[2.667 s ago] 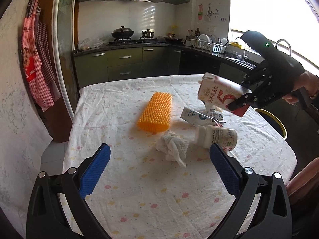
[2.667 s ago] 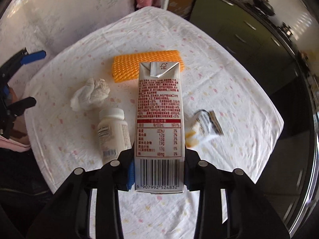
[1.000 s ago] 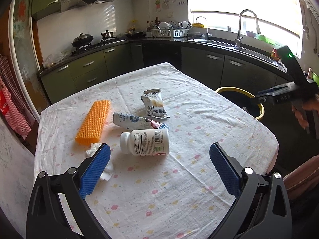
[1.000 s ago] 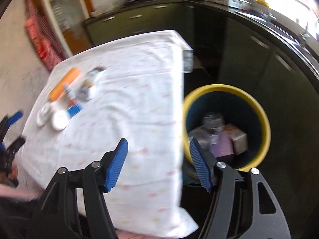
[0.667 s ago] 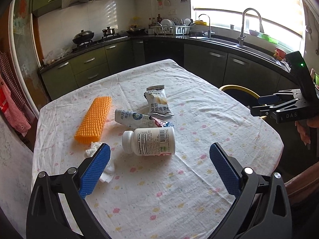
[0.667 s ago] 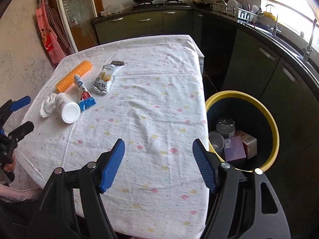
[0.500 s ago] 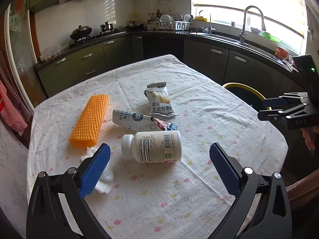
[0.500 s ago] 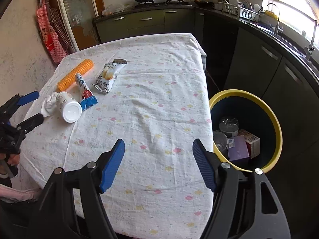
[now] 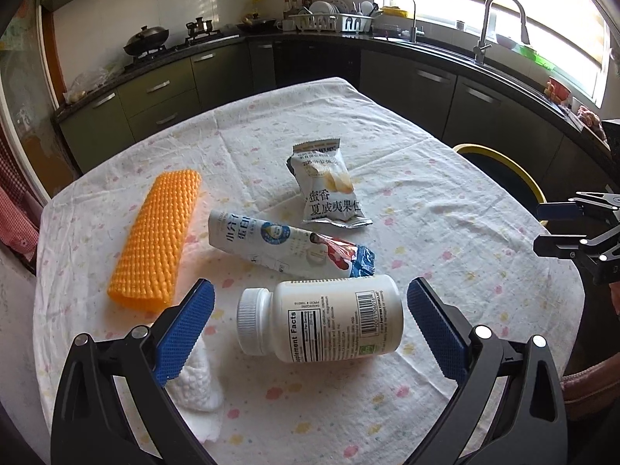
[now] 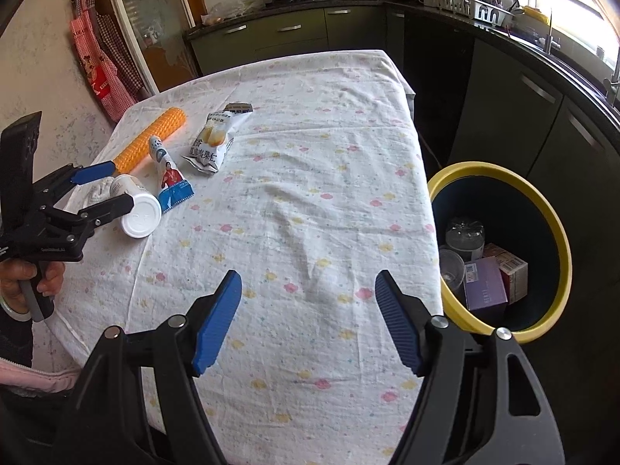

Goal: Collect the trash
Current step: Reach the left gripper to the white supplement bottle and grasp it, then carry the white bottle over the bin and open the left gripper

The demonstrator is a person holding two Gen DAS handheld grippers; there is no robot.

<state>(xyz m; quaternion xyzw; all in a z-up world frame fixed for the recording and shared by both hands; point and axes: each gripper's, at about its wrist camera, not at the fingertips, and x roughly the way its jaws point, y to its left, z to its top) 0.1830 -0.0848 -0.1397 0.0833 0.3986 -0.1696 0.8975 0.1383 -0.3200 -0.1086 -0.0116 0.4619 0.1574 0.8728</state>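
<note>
my left gripper [image 9: 308, 319] hangs low over the table [image 10: 310, 178] with its jaws spread wide, gripping nothing. the white pill bottle [image 9: 321, 317] lies on its side right between the two blue pads, cap toward my left pad; the pads do not touch it, as far as i can tell. i judge i am lined up this way so the jaws can close across the bottle's length or body, and a round bottle on cloth may roll if one pad meets it first.

taking the bottle as the landmark: the crumpled white tissue [image 9: 193, 379] sits just beside its cap end, partly under my left pad. the printed tube [image 9: 286, 244] lies just beyond the bottle, its crimped blue end nearly touching it. the snack packet [image 9: 329, 190] is farther beyond, past the tube. the orange mesh sleeve [image 9: 155, 240] lies beyond and to the cap side, apart from the bottle.

my right gripper [image 10: 308, 323] is also released and empty, held over the table edge well apart from the bottle, close to the yellow-rimmed bin [image 10: 558, 232], which stands on the floor beside the table and holds boxes and clear cups. i reckon it waits there near the drop point while the left takes its turn.
</note>
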